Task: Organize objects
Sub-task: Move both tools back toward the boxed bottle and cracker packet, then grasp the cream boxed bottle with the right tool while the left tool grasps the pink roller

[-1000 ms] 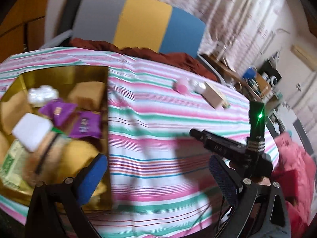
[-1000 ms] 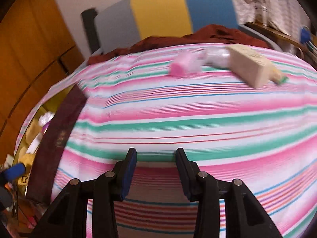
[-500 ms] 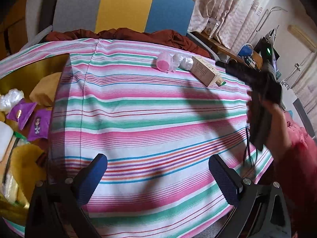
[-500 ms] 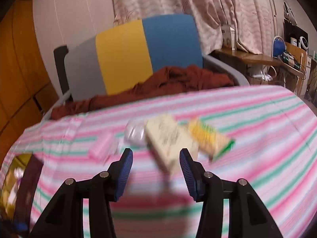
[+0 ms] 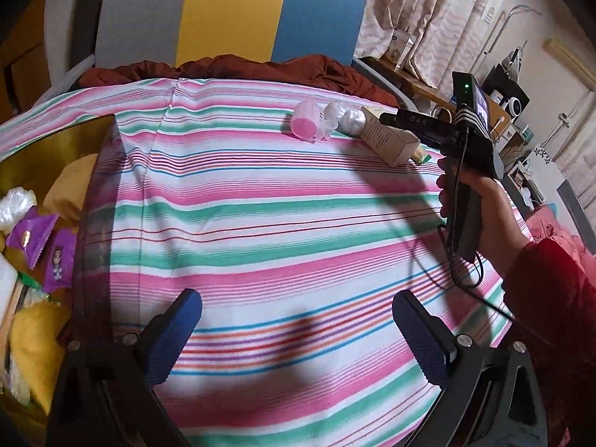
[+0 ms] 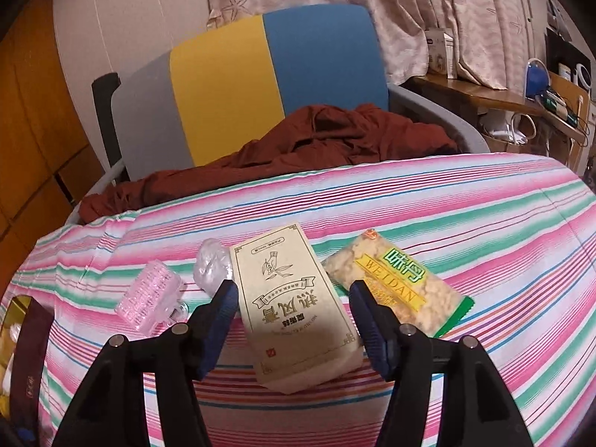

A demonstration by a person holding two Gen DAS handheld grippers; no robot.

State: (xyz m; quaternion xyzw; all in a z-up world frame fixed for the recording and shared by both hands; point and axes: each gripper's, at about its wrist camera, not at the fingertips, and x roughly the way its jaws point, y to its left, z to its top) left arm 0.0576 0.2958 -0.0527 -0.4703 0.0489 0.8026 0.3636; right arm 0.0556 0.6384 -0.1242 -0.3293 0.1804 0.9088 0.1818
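Right gripper (image 6: pixel 292 318) held wide open, nothing gripped; beige box (image 6: pixel 294 305) seen lying flat between blue pads (image 6: pixel 219 322), contact not discernible. Just right of box, snack packet (image 6: pixel 400 290); to left, clear wad (image 6: pixel 212 270), then pink case (image 6: pixel 149 294), all on striped cloth (image 6: pixel 484 223). Left gripper (image 5: pixel 298 339) spread wide, empty, over bare stripes. Gold tray (image 5: pixel 56 141) with snacks seen at left edge. Chair (image 6: pixel 242 93) beyond.

A chair (image 6: pixel 260 85) with grey, yellow and blue panels is standing at the far side, a rust cloth (image 6: pixel 298 149) lying on its seat. Patterned curtains (image 6: pixel 409 11) are hanging behind, a cluttered desk (image 6: pixel 495 93) sitting far right, wooden panelling (image 6: pixel 33 111) running along the left.
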